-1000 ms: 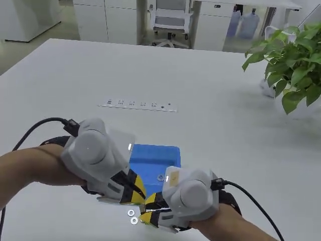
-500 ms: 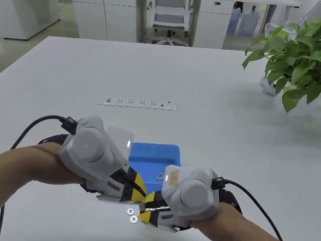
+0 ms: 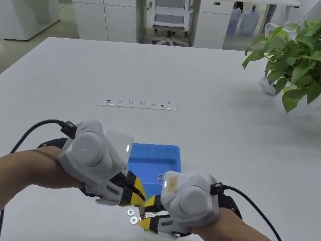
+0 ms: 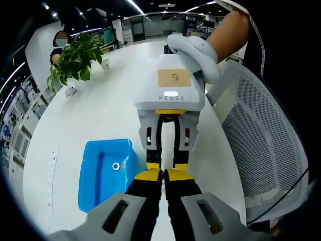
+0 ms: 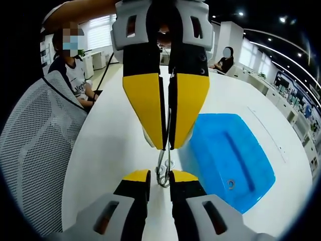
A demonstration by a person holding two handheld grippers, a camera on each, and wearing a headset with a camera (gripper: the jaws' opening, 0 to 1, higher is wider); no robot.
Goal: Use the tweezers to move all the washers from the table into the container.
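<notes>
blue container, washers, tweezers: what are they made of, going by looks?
Likely plastic container: uniform blue, matte, rounded moulded edges. Probably metal washers: small silvery rings that glint. Seemingly steel tweezers: thin bright strips, though the view is tight.

Tweezers [image 5: 162,173] mostly hidden between jaws; plant [image 3: 293,55] cropped

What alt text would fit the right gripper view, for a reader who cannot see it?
Two yellow-tipped grippers meet tip to tip over a white table: the left gripper, entering from above, is shut on thin metal tweezers, whose looped end lies between the jaws of the right gripper. Beside them, a blue plastic container holds one metal washer.
</notes>
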